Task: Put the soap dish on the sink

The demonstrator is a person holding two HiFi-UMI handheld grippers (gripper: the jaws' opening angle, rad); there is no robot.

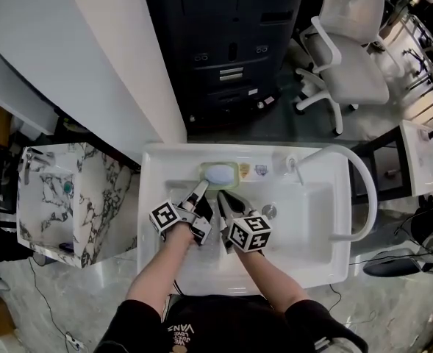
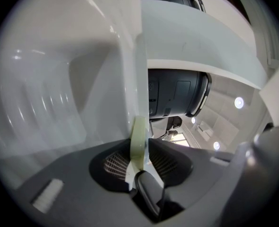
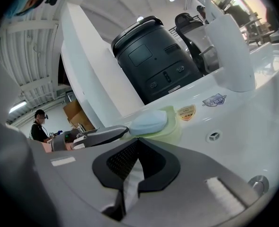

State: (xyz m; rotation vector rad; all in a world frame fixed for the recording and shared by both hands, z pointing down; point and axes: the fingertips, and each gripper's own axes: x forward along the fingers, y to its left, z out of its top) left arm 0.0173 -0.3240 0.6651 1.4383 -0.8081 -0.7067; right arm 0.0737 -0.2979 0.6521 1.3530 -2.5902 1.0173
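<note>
Head view shows the pale green soap dish (image 1: 234, 166) on the back ledge of the white sink (image 1: 157, 197), just behind the basin, with a bluish bar of soap (image 1: 218, 173) lying in it. The left gripper (image 1: 200, 190) is clenched on the dish's near-left rim, and its own view shows the green edge pinched between the pads. The right gripper (image 1: 222, 197) is clamped tight on nothing, just beside the dish. The dish looks placed or nearly so, so the person would do well to check that it sits flat on the ledge, then part the jaws gently and draw straight back without dragging the rim or tipping the soap. Counted: one dish, one soap, two stickers (image 1: 251, 170), one faucet (image 1: 365, 197), one drain (image 1: 269, 211), two grippers.
</note>
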